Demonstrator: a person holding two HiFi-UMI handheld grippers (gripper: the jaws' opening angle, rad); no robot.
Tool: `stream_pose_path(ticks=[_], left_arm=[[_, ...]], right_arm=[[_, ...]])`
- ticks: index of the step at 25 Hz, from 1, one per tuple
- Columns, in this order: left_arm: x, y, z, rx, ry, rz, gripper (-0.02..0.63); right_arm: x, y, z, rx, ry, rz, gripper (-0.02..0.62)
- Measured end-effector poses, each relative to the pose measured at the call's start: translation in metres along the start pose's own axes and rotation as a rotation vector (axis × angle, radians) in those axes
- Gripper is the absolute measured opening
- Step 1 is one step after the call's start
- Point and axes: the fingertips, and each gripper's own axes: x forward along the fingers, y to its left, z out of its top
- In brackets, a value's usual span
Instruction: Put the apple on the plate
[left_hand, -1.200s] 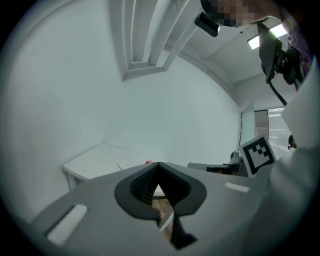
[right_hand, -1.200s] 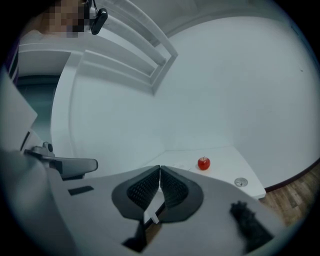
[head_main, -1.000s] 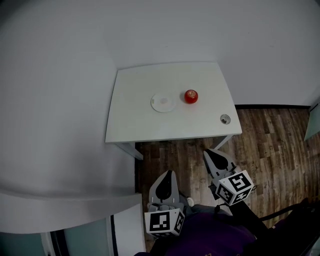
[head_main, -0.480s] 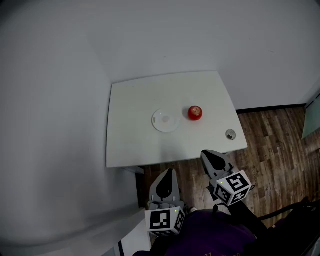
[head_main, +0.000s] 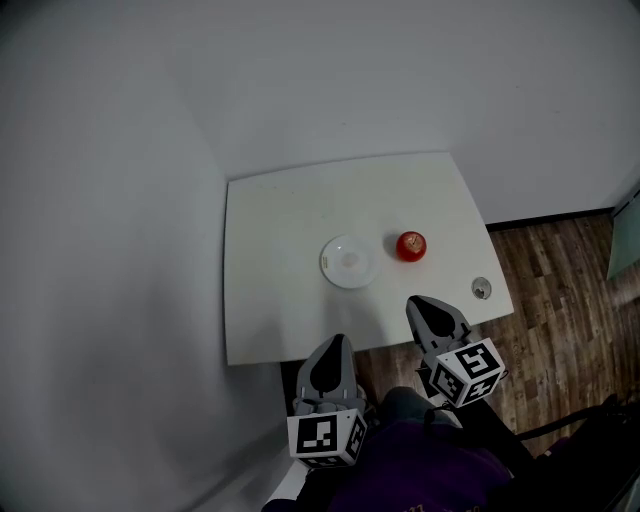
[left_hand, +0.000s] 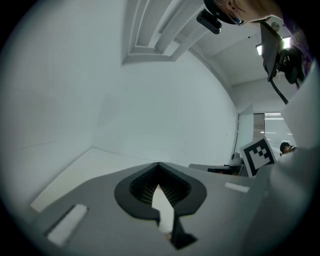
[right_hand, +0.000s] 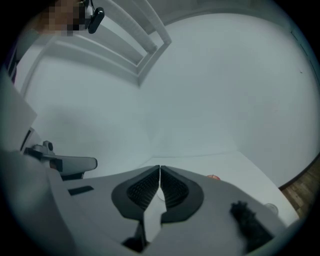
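A red apple (head_main: 411, 245) sits on the white table (head_main: 280, 300), just right of a small white round plate (head_main: 349, 261). Both stand apart from each other. My left gripper (head_main: 336, 346) hangs at the table's near edge, jaws shut with nothing between them. My right gripper (head_main: 416, 305) is over the near right part of the table, below the apple, also shut and empty. In the right gripper view only the top of the apple (right_hand: 213, 177) peeks over the right jaw. The left gripper view shows the table top (left_hand: 85, 162) and the closed jaw tips (left_hand: 158, 164).
A small round metal piece (head_main: 481, 288) lies near the table's right front corner. White walls (head_main: 150, 150) close in behind and on the left of the table. Wood floor (head_main: 560, 300) lies to the right. The person's dark clothing fills the bottom of the head view.
The table, plate and apple have slid down and closer in the head view as both grippers came forward to the table's near edge. Both stay shut.
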Motion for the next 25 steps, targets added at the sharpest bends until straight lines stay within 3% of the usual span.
stream_pose_path(ticks=[8, 17, 18, 20, 25], left_arm=[[0.033, 0.009, -0.008, -0.02, 0.039, -0.001, 0.008], [0.085, 0.009, 0.007, -0.016, 0.047, 0.059, 0.008], [0.09, 0.007, 0.01, -0.017, 0.045, 0.065, 0.008], [0.098, 0.005, 0.012, -0.019, 0.044, 0.08, 0.007], [0.109, 0.002, 0.011, -0.012, 0.06, 0.12, 0.008]], right_arm=[[0.028, -0.029, -0.003, -0.019, 0.037, -0.002, 0.012], [0.066, -0.083, 0.009, -0.007, 0.061, 0.036, 0.014], [0.07, -0.089, 0.01, -0.004, 0.063, 0.035, 0.026], [0.077, -0.101, 0.008, -0.003, 0.082, 0.04, 0.109], [0.092, -0.127, -0.007, -0.058, 0.15, 0.043, 0.154]])
